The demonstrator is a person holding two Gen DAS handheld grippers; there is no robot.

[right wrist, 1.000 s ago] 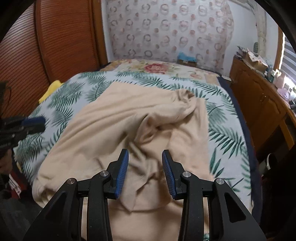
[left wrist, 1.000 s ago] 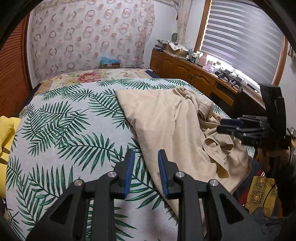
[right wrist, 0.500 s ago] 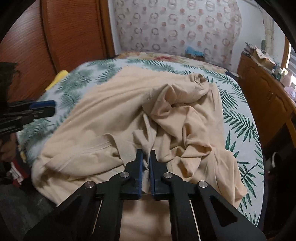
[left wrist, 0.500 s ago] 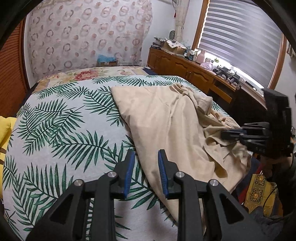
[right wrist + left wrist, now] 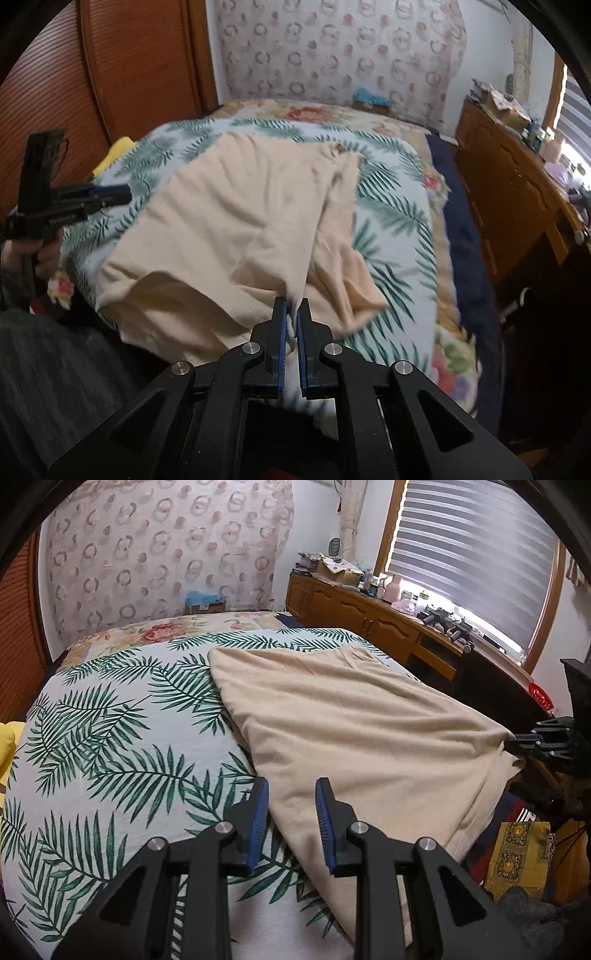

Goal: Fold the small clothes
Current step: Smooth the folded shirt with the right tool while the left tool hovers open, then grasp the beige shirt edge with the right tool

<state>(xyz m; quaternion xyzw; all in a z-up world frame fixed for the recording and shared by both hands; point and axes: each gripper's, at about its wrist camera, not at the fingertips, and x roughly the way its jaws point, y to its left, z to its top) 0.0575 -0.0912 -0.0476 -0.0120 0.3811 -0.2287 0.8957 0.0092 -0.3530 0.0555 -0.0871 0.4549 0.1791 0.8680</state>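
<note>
A bed (image 5: 110,746) with a palm-leaf cover is seen, and most of its right half is covered by a beige garment (image 5: 351,716). The garment is spread toward the near edge of the bed, and one part of it hangs over that edge. A wooden sideboard (image 5: 369,616) is placed along the wall under a window with blinds (image 5: 472,554), well apart from the garment.

The right gripper (image 5: 291,317) is closed on a fold of the garment – its jaws have just been closing, and now the cloth is pinched between the blue pads. From this point the cloth is pulled up into a tight ridge. The picture of the right wrist is a little blurred.

The left gripper (image 5: 290,805) is held above the near left edge of the garment. Its jaws are apart – nothing is gripped between them, and whether the cloth is touched cannot be told.
</note>
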